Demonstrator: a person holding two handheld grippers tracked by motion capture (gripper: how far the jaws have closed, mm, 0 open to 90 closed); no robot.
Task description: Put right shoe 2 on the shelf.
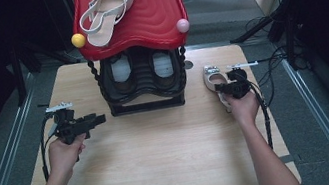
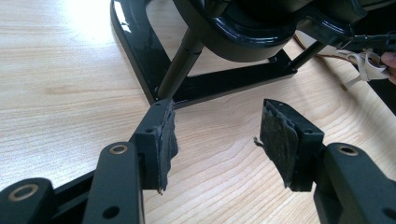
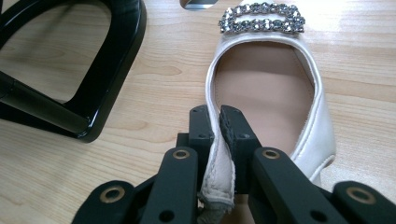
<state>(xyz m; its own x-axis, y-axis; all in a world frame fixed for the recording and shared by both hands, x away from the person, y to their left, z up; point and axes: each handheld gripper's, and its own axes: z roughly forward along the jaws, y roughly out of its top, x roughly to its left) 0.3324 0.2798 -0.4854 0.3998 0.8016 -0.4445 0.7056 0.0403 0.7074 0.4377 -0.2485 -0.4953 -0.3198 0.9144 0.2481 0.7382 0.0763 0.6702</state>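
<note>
A person is sitting at a pale wooden tabletop point(image 1: 164, 163), holding a gripper in each hand.

The right gripper point(image 3: 219, 121) is lying low at the right side of the tabletop, over a cream shoe point(image 3: 266, 88). Its jaws are pinching the shoe's side wall, one pad outside and one inside the opening. The shoe is resting flat on the wood with its toe pointing away from the person. A sparkling buckle point(image 3: 261, 18) is sitting across the toe. In the high view, the shoe point(image 1: 212, 80) is lying just right of a black rack point(image 1: 143, 83), with the right gripper point(image 1: 233, 88) covering its heel end.

The left gripper point(image 1: 98, 119) is hovering at the left side of the tabletop, pointing toward the rack. Its jaws are spread wide with nothing between them. In the left gripper view, the two pads point(image 2: 166, 140) are framing bare wood, with the rack's foot point(image 2: 224, 79) just beyond them.

The rack is standing at the far middle of the tabletop. A dark pair of shoes point(image 1: 142, 68) is sitting on its lower tier. A red tray point(image 1: 149, 14) is topping the rack, and a second cream shoe point(image 1: 106, 11) is lying tilted on it.
</note>
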